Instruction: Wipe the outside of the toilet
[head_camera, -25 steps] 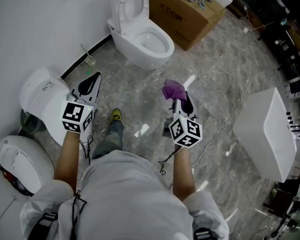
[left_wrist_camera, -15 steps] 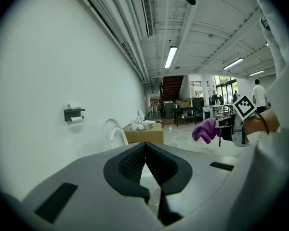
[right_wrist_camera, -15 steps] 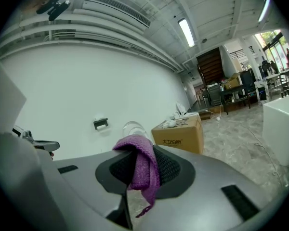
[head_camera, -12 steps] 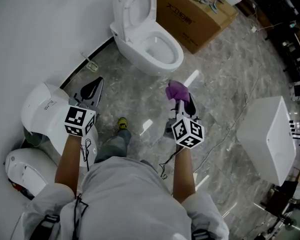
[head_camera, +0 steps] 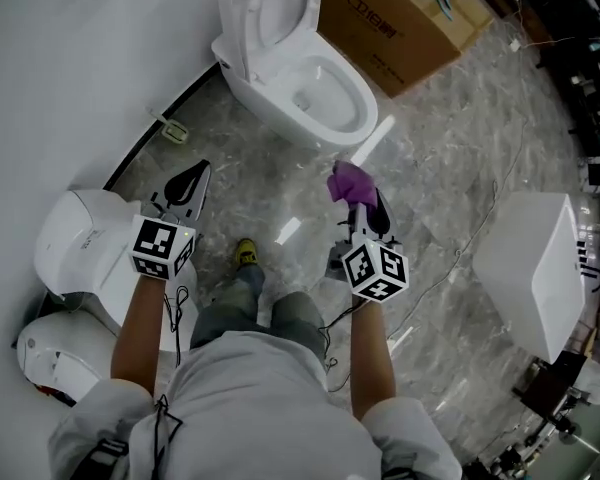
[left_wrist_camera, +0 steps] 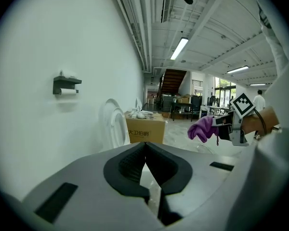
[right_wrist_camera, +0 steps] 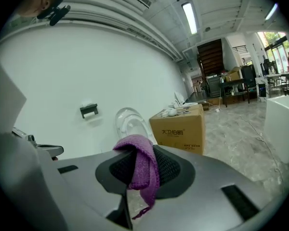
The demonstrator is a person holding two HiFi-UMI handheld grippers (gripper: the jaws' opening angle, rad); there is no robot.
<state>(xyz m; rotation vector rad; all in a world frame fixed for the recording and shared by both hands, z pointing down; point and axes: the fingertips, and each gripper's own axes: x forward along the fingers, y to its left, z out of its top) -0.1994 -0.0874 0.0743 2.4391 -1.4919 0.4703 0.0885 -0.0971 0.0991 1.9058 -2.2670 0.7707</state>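
A purple knitted cloth [head_camera: 348, 181] is held clamped in the closed jaws of the right gripper [head_camera: 357, 200] at mid-frame in the head view, near the white toilet [head_camera: 270, 108], seen at upper centre with its lid raised. The left gripper [head_camera: 194, 175], at centre left, is carried with jaws pressed together on nothing. A cardboard box [head_camera: 400, 28] is seen at upper right.

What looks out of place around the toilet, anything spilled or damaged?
Nothing spilled or visibly damaged. Oddities: a cardboard box sits right beside the toilet, and a loose cable trails across the floor near the right gripper, which is shut on the purple cloth.
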